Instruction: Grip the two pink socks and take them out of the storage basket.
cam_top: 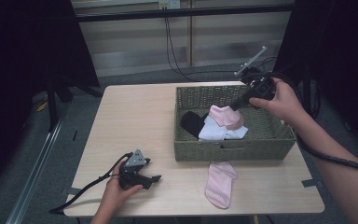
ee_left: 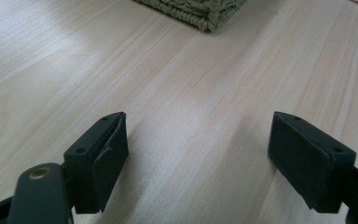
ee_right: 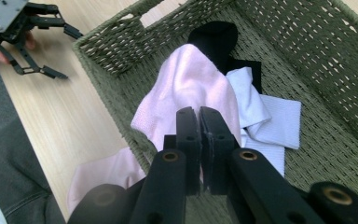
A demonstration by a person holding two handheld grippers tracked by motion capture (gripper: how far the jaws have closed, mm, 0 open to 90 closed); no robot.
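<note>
Right gripper pinching pink sock

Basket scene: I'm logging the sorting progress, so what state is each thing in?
Basket: upright, holding socks.
Pink sock in basket: pinched and lifted by right gripper.
White sock: lying in basket.
Black sock: lying in basket.
Second pink sock: flat on table.
Left gripper: open, empty.

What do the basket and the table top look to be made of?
The basket looks woven from olive-green twisted cord or rush: plaited strands and gaps show in its walls. The table top looks like pale wood or wood-look laminate, smooth, with a straight grain.
</note>
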